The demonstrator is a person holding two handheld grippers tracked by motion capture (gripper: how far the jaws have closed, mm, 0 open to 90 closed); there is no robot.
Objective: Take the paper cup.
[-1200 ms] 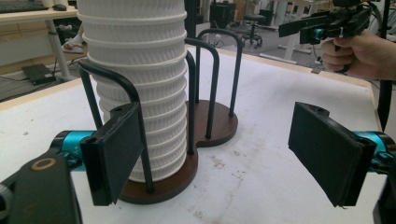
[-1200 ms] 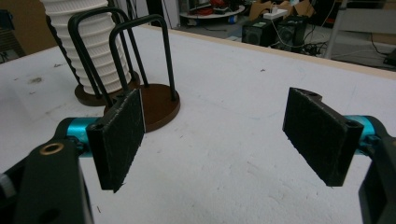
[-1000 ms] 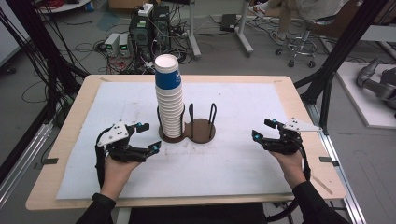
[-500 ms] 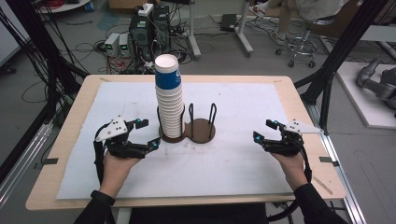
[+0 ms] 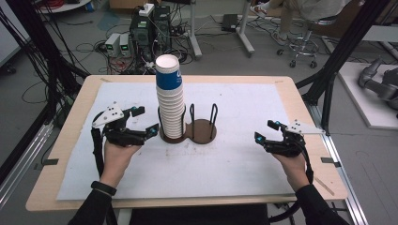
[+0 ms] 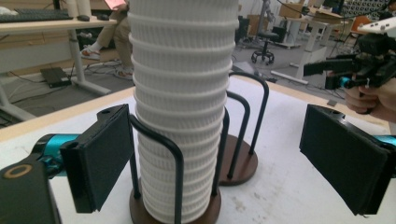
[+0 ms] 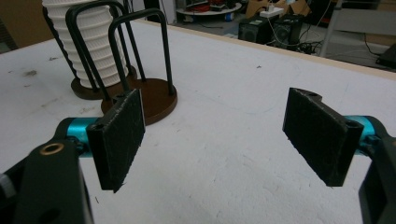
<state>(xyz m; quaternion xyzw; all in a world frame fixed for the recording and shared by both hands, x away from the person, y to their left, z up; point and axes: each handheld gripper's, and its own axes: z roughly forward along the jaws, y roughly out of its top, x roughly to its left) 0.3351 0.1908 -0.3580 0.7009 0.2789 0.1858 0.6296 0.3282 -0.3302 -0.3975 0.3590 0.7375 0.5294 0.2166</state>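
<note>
Cup stack (image 5: 170,101) stands upright in left ring of brown holder (image 5: 202,131), mid desk (image 5: 281,93), blue-banded cup on top. My left gripper (image 5: 143,123) just left of stack base, fingers (image 6: 100,156) have just been opening, now wide, pads clear of cups; stack sits ahead between them, untouched. My right gripper (image 5: 266,131) well apart at desk's right, fingers (image 7: 119,135) parted wide, nothing between, bare white sheet (image 7: 224,140) below. Holder's right ring empty.
</note>
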